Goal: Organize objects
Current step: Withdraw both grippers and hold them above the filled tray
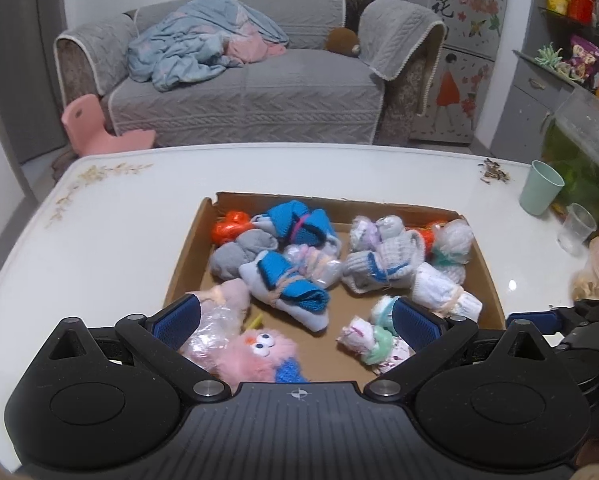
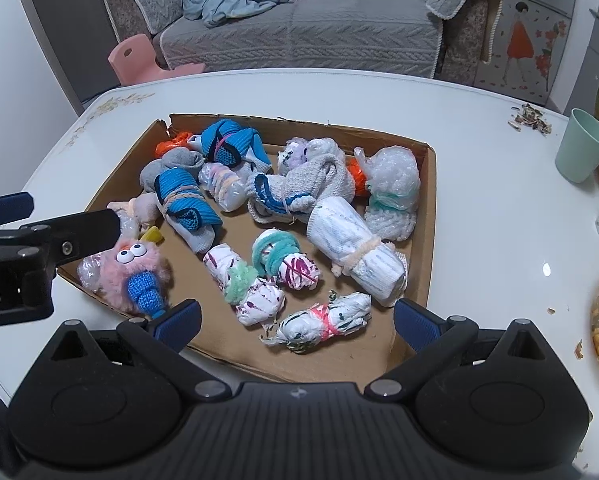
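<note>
- Two grippers face your cardboard tray [image 2: 427, 216] of tied bundles on the white table [image 2: 479, 128].
- Your left gripper [image 1: 295, 318] hangs over the tray's near left corner, jaws wide apart, above the pink fuzzy toy [image 1: 255, 356].
- Your right gripper [image 2: 297, 322] hovers at the near edge, jaws apart, empty, just short of a white bundle tied in pink [image 2: 325, 320].
- A green cup [image 2: 583, 146] stands far right.

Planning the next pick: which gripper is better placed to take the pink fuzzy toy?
Left. The left gripper is open with the pink toy between its fingers; the right gripper hangs open over the box's near right side.
</note>
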